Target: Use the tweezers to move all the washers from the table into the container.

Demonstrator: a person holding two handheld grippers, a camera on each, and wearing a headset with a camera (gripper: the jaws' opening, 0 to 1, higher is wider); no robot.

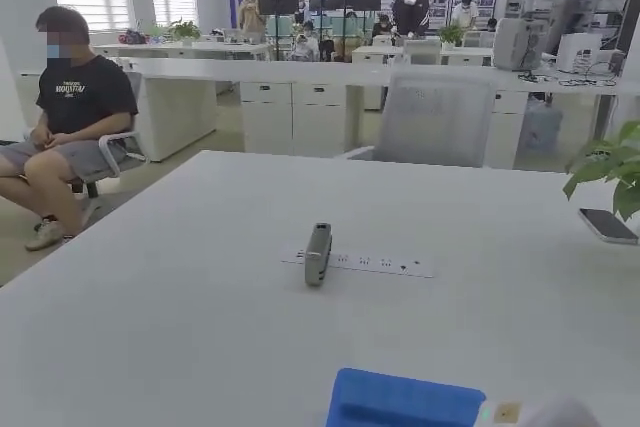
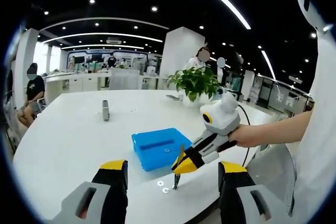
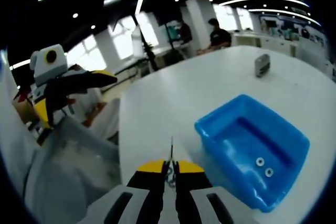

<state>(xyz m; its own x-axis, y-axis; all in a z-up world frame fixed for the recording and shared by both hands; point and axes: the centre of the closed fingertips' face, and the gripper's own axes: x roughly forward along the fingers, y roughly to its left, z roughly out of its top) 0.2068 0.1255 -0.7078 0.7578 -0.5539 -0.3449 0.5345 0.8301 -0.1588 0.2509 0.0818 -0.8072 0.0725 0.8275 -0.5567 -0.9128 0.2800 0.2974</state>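
The left tongs point(image 2: 172, 167) stand wide open and empty. Two washers point(image 2: 160, 183) lie on the table point(image 2: 68, 140) just beside the blue container point(image 2: 152, 148). The right tongs point(image 3: 170, 167) are closed on the tweezers point(image 3: 171, 153). The washers look thin, light and slippery, so I would pinch one across its rim, through the hole.

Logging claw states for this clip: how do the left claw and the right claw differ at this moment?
The left claw is open, jaws wide apart and empty; the right claw is shut on the tweezers. The right claw tilts down toward the washers on the table beside the blue container; the left claw sits farther back, facing them. Both have black jaws with yellow tips.
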